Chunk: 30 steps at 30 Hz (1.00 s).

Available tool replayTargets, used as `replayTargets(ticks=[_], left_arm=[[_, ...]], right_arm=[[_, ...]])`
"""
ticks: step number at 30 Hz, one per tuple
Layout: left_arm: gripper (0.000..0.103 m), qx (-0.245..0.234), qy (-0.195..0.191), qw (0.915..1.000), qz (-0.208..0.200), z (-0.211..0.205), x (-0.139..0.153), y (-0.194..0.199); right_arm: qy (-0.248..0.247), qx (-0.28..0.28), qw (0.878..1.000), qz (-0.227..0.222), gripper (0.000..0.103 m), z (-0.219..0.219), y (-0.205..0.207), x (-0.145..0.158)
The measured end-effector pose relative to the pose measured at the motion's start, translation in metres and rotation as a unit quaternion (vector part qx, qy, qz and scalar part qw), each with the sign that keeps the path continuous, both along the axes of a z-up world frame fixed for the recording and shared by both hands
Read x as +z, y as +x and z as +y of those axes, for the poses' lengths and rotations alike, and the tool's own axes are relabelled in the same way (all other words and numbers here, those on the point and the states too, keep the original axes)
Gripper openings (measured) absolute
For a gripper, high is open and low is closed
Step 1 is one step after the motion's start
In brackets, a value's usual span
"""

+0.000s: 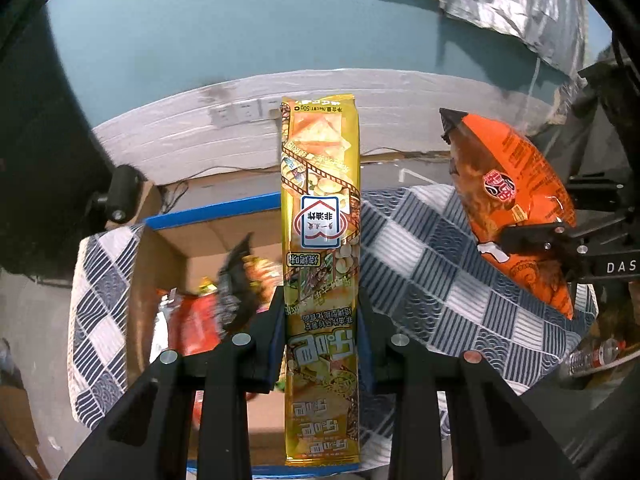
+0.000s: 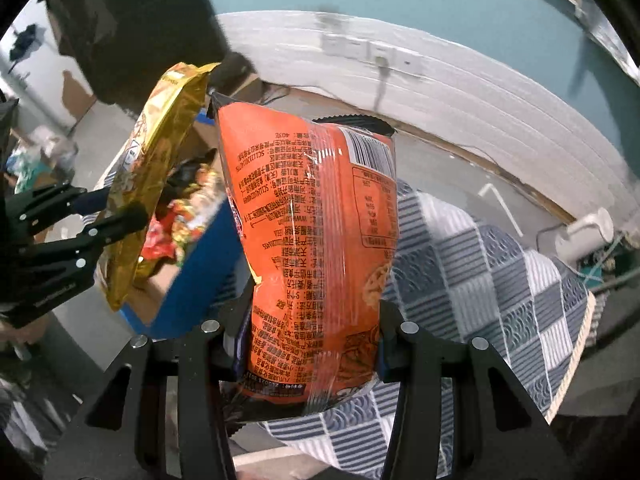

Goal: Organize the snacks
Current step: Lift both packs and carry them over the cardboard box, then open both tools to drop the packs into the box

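My left gripper (image 1: 322, 312) is shut on a long yellow snack bag (image 1: 322, 216) and holds it upright above the cardboard box (image 1: 160, 256). The yellow bag also shows in the right wrist view (image 2: 156, 184), with the left gripper (image 2: 116, 210) at the left. My right gripper (image 2: 316, 320) is shut on an orange snack bag (image 2: 316, 220), held in the air over the checkered cloth (image 2: 480, 272). The orange bag shows in the left wrist view (image 1: 516, 200), with the right gripper (image 1: 528, 240) at the far right. The box holds several snack packets (image 1: 208, 312).
The box has a blue-taped rim (image 1: 212, 210) and stands left of the checkered cloth (image 1: 432, 272) on the table. A white wall with sockets (image 1: 240, 114) runs behind. A plastic bottle (image 1: 596, 354) lies at the lower right.
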<state>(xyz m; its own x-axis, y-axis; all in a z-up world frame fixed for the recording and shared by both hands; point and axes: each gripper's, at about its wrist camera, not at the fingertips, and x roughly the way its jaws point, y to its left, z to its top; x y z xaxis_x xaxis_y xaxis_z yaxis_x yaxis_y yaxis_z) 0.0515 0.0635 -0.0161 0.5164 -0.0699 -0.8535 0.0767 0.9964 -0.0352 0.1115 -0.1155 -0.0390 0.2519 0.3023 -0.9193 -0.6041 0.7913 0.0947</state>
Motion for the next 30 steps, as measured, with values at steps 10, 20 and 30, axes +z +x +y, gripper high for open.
replayTargets(ticks=[10, 20, 30], left_arm=[[0.031, 0.056, 0.000, 0.9983, 0.012, 0.067, -0.020, -0.007], [0.031, 0.107, -0.010, 0.9935, 0.039, 0.112, -0.049, -0.008], [0.032, 0.132, -0.033, 0.9892, 0.056, 0.134, -0.069, -0.011]], right_arm=[[-0.003, 0.043, 0.999, 0.020, 0.045, 0.078, 0.007, -0.012], [-0.001, 0.054, 0.997, 0.059, 0.045, 0.143, 0.013, -0.035], [-0.012, 0.069, 0.994, 0.082, 0.046, 0.188, 0.002, -0.057]])
